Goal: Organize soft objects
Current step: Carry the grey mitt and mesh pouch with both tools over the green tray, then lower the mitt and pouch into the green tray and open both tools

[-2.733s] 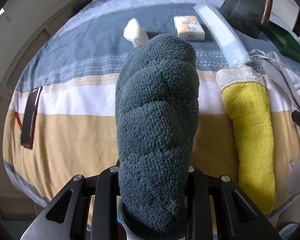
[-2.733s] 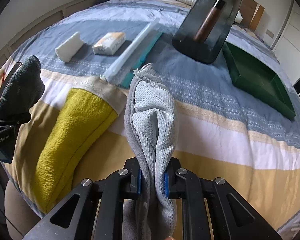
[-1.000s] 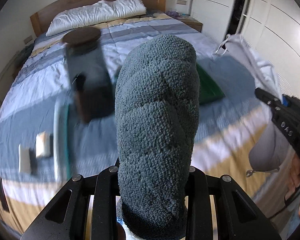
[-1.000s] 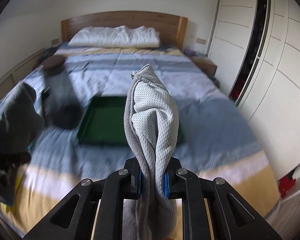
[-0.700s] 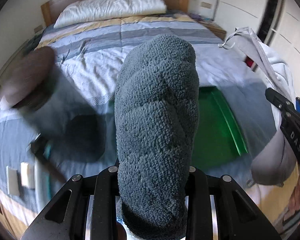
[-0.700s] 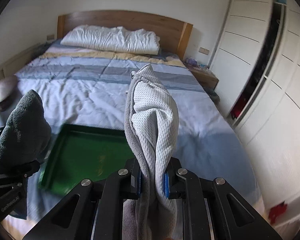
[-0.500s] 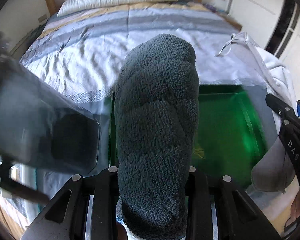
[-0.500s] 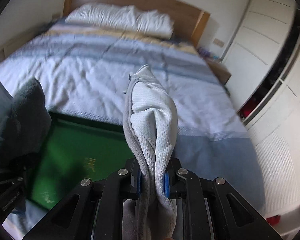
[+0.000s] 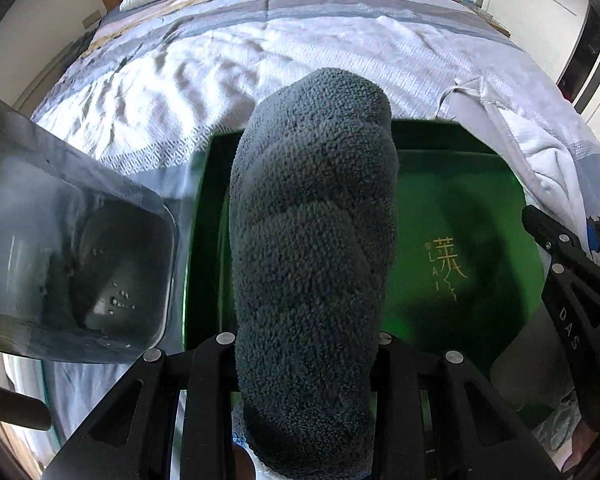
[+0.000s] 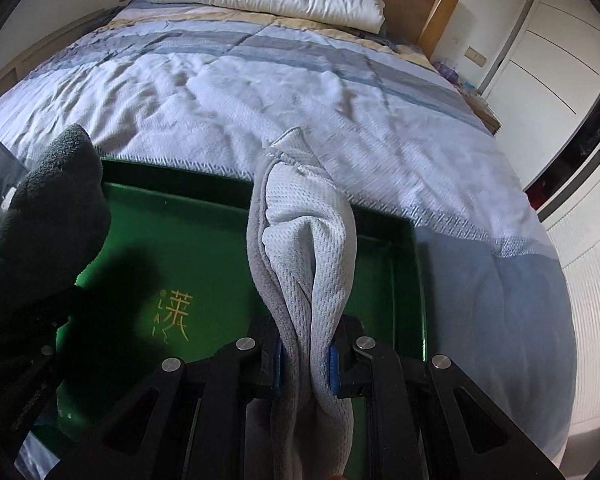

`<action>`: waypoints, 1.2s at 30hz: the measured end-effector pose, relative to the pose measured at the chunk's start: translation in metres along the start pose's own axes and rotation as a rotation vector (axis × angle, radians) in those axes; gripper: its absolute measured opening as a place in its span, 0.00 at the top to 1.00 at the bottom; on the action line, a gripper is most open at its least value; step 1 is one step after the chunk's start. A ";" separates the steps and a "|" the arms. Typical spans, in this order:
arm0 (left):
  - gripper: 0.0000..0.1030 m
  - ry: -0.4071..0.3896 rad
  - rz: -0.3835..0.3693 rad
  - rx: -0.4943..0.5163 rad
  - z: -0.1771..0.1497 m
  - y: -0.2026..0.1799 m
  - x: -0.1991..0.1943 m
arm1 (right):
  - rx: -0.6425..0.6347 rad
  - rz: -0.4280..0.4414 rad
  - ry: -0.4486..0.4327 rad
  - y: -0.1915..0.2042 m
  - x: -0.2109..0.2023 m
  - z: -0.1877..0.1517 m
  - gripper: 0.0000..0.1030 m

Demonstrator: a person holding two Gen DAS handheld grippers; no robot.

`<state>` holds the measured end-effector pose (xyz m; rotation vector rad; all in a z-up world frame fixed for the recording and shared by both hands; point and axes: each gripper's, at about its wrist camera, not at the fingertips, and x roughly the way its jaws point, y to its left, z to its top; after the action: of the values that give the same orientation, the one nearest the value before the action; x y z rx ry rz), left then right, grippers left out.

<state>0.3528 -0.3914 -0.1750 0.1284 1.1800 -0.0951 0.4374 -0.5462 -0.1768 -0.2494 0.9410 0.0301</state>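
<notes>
Two soft things in the air, both over the green tray that lies on the bed. Dark fleece sock pinched in the left claw, standing up out of the jaws and hanging above the tray's left half. Pale grey mesh cloth pinched in the right claw, jaws pressed close on its bunched middle, loose end drooping below them — poised above the tray's right half, near its far wall. No contact with the tray floor visible for either piece.

Step in hand, as judged: carry finished or nearly so, delivery into the tray about to begin. Tray floor bare apart from gold lettering, so room for both.

Next move, as judged: lower each claw toward the tray floor, then spread the jaws to let go — one side each, to keep the two pieces from landing in a heap. Care needed on the left: a smoky grey transparent container sits just beside the tray's left wall, close to the left claw's path. Fleece likely to cling to the pads; a small shake or lift-away probably needed after release.
</notes>
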 end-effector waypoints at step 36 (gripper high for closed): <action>0.71 -0.045 -0.016 0.014 -0.003 -0.004 0.002 | 0.013 -0.014 0.025 -0.001 -0.002 -0.022 0.76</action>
<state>0.3504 -0.3946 -0.1779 0.1284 1.1353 -0.1198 0.4190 -0.5523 -0.1873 -0.2449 0.9639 0.0085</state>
